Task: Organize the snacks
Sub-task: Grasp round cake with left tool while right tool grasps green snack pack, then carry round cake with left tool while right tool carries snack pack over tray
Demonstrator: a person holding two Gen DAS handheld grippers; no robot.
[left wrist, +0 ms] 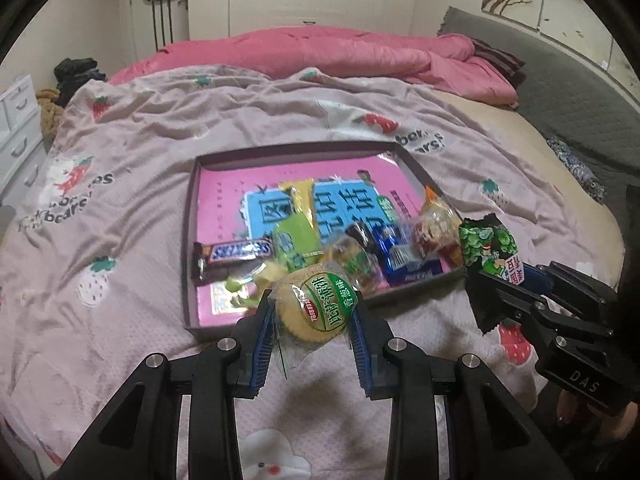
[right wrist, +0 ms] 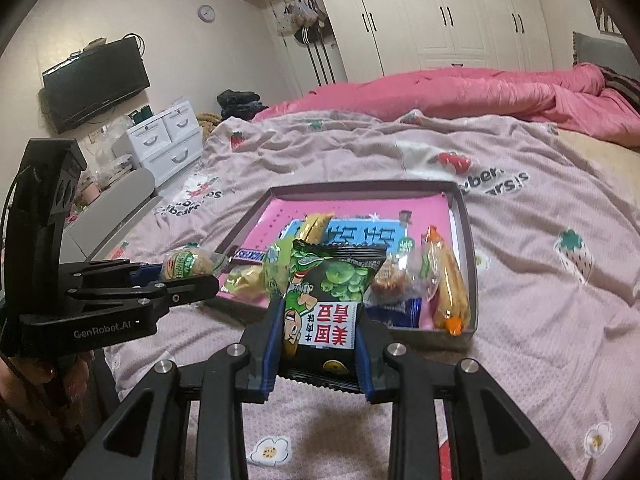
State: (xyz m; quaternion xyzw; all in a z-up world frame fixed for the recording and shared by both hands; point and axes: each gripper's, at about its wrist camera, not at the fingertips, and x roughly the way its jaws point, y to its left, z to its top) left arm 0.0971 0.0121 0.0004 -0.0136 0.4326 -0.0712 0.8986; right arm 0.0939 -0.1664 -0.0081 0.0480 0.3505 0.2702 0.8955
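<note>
Just near of the shallow dark cardboard tray (left wrist: 192, 200), the left gripper (left wrist: 312, 316) is clamping a round yellow cake in clear green-labelled wrap (left wrist: 312, 308); the right gripper (right wrist: 320, 320) is pinching a black-and-green pea packet (right wrist: 328, 300). Inside the tray, a brown bar (left wrist: 236, 254) is reading "SNICKERS".

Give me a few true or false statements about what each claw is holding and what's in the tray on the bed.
1. The left claw grips a round wrapped cake. True.
2. The right claw is open. False: it is shut on a green pea packet.
3. A Snickers bar lies in the tray. True.
4. The tray sits on a wooden desk. False: it rests on the strawberry-print blanket.
</note>
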